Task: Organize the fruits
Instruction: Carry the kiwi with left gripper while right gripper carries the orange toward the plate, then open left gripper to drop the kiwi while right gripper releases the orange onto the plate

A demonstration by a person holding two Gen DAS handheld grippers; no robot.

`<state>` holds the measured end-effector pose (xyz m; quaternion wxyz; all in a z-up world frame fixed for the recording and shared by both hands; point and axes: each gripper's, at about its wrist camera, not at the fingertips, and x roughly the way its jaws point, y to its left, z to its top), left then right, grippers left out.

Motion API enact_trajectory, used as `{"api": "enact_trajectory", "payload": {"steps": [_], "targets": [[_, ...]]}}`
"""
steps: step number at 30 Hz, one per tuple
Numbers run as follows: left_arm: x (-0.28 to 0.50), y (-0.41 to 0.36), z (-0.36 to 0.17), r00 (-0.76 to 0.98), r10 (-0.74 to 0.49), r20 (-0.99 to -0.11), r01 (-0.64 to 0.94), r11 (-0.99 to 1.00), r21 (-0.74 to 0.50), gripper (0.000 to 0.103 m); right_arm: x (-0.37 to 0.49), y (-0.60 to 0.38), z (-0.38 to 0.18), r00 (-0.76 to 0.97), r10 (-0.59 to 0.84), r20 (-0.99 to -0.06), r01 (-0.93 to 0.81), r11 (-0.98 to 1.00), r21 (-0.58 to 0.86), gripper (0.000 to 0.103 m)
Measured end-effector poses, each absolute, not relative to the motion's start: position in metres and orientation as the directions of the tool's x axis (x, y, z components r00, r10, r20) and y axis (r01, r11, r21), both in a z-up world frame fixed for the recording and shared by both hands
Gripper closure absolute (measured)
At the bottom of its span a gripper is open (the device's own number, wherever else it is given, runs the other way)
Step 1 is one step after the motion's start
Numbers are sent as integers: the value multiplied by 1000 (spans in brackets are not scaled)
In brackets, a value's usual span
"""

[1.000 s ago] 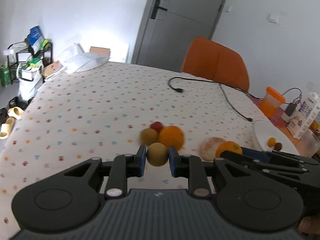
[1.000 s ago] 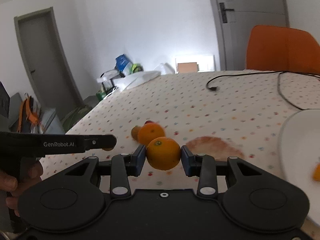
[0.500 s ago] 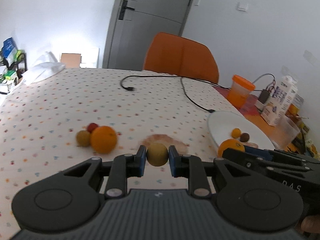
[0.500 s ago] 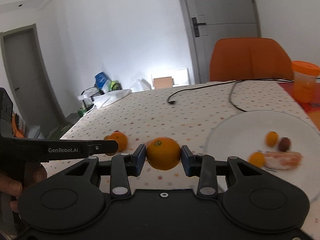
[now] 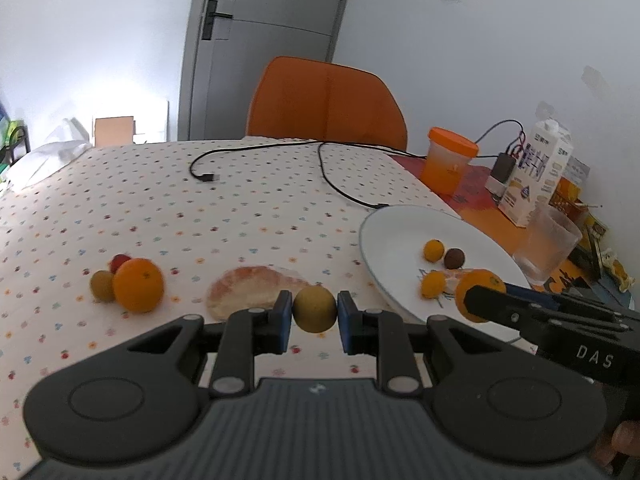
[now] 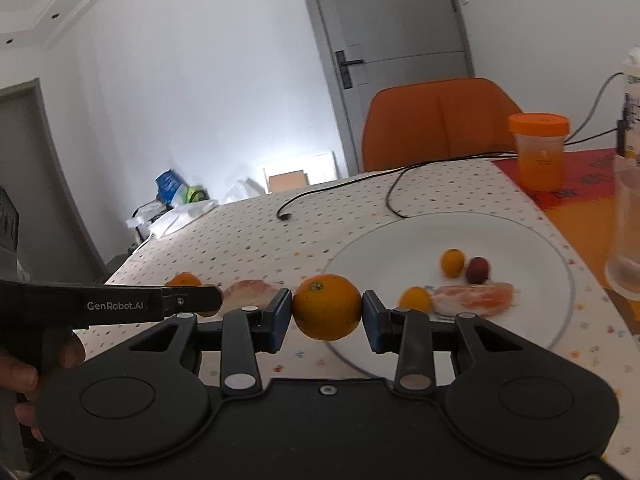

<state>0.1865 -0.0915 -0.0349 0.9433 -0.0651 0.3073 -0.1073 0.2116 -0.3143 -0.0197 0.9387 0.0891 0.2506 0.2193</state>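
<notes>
A: What does the left hand-held gripper (image 5: pixel 315 312) carry?

B: It is clenched on a small yellow-green fruit (image 5: pixel 314 309), pads pressing both sides, held above the worktop (image 5: pixel 240 216) just in front of a pale peeled citrus piece (image 5: pixel 256 290) that lies on the dotted cloth.

A: And the right hand-held gripper (image 6: pixel 327 314)?

B: It grasps an orange (image 6: pixel 327 312) between its blue pads, raised over the near rim of the white plate (image 6: pixel 400 240). From the left wrist view that gripper reaches in from the right, its orange showing at the plate's near edge.

A: What lies on the plate?

B: Two small orange fruits, one dark reddish one (image 6: pixel 478 270) and a peeled citrus segment (image 6: pixel 472 298).

A: Anything left on the cloth?

B: To the left, a second orange (image 5: pixel 138 285) with a small greenish fruit (image 5: pixel 102 286) touching it and a red one (image 5: pixel 120 261) just behind. A black cable (image 5: pixel 332 176) runs across the far part; an orange-lidded cup (image 5: pixel 448 164), a carton (image 5: pixel 534 178) and a clear glass (image 5: pixel 548 246) stand beyond the plate.
</notes>
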Motion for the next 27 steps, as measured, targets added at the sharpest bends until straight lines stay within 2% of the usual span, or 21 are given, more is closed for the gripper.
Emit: {"api": "enact_trajectory", "payload": {"steps": [13,23,27], "targets": [[200,-133,-26,789,-250,-561,218,968,-125,81,213,-366,-33,826,385,-413,-273,913,305,67],[214,-163,-35,760,-285,-584,268,956,-119,81,218,-382,-44,826,375,-422,-245,912,330,66],[217,-169,-35,753,-290,-590,276,954,-116,81,217,-382,-46,828,375,-417,-247,911,329,62]]}}
